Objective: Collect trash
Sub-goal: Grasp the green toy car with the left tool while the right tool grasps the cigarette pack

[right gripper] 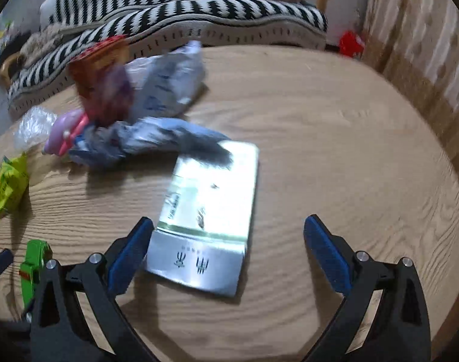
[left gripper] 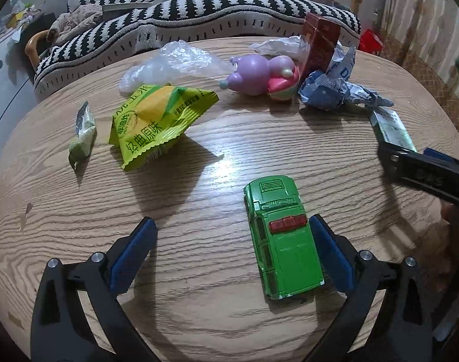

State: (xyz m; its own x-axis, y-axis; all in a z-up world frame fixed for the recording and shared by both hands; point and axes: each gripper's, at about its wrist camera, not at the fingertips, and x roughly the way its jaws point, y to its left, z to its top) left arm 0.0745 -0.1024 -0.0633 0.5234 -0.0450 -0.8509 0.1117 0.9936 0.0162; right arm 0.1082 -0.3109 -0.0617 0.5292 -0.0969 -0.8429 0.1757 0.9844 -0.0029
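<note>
The left gripper (left gripper: 234, 249) stood wide open low in its frame, its right pad just beside a small green toy car (left gripper: 282, 235) on the round wood-grain table (left gripper: 199, 181). The right gripper (right gripper: 229, 253) gaped too, its left pad beside a flat silvery foil packet (right gripper: 208, 220) at centre. Beyond, upper left, lay a crumpled blue-white wrapper (right gripper: 157, 141) and a yellow-green snack bag (left gripper: 157, 120)

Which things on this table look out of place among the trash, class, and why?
Two toys lie among the wrappers: a green toy car beside the open left gripper, and a purple and pink plastic toy tipped on its side by the crumpled blue wrapper. Neither looks like trash. The red box stands upright.
</note>
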